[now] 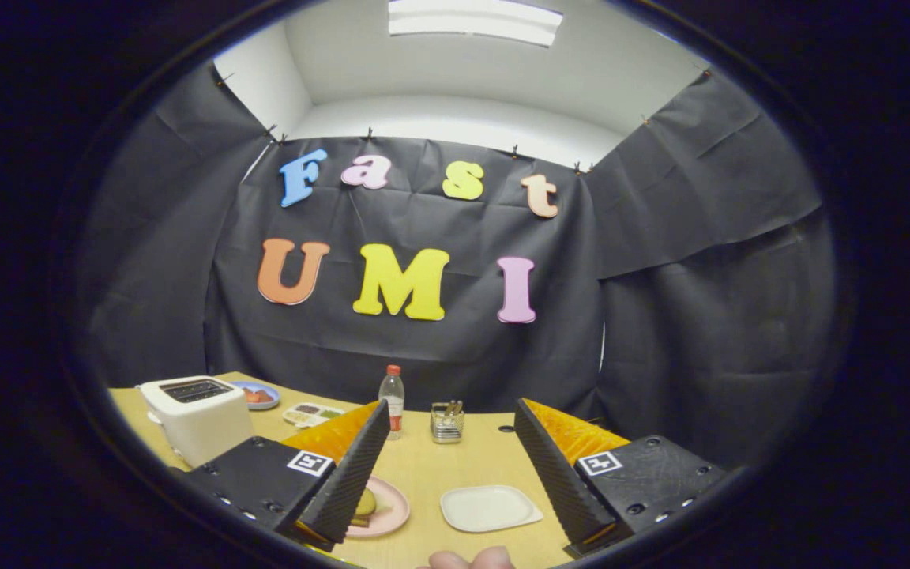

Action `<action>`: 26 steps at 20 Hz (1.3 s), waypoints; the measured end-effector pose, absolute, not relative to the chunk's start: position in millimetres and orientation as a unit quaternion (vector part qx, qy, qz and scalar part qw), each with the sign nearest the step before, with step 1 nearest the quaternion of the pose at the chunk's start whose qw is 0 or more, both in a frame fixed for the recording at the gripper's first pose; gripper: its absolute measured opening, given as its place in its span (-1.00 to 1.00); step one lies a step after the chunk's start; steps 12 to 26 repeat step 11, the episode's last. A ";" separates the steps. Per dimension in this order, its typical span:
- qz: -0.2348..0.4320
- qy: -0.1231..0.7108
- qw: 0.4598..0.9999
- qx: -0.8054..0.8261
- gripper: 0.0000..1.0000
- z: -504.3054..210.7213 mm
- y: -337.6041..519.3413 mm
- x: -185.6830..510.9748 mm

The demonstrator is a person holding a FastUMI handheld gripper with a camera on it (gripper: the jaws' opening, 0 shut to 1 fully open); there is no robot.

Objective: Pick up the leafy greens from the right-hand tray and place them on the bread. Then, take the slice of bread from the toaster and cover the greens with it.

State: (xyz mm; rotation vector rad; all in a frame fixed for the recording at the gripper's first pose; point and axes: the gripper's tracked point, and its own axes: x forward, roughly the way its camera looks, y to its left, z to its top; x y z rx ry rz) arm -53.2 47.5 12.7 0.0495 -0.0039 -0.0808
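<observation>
So from the gripper view, the gripper (455, 474) has its fingers spread wide apart with nothing between them, hovering above the wooden table (423, 466) and looking out across it. Between the fingers, down near their tips, there's a white tray (490, 507) that looks bare to me, and a pink plate (384, 510) partly tucked behind the left finger with something pale yellowish-green on it, maybe the bread, maybe the greens; too hidden to call. The white toaster (198, 415) sits off beyond the left finger, its slots facing up and its long side running away toward the wall; I can't make out a slice in it from here. Behind it is a blue dish (259, 395) with something red, then a small divided tray (311, 413), a plastic bottle (392, 399) and a little metal holder (447, 423) farther back. A bit of a hand (467, 559) shows at the very bottom. My read: this is either the very start or a pause between steps, nothing picked up. The next move would need dropping down and tilting toward the plates to see what's there before closing on anything.
</observation>
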 end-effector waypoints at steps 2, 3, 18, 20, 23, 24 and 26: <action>-0.046 -0.009 0.999 0.018 0.92 19.6 46.4 -57.4; -0.050 -0.012 0.999 0.015 0.90 21.1 45.6 -58.2; -0.034 -0.003 0.999 0.032 0.90 23.3 67.1 -58.0; -0.034 -0.003 0.999 0.032 0.90 23.3 67.1 -58.0; -0.034 -0.003 0.999 0.032 0.90 23.3 67.1 -58.0; -0.034 -0.003 0.999 0.032 0.90 23.3 67.1 -58.0; -0.034 -0.003 0.999 0.032 0.90 23.3 67.1 -58.0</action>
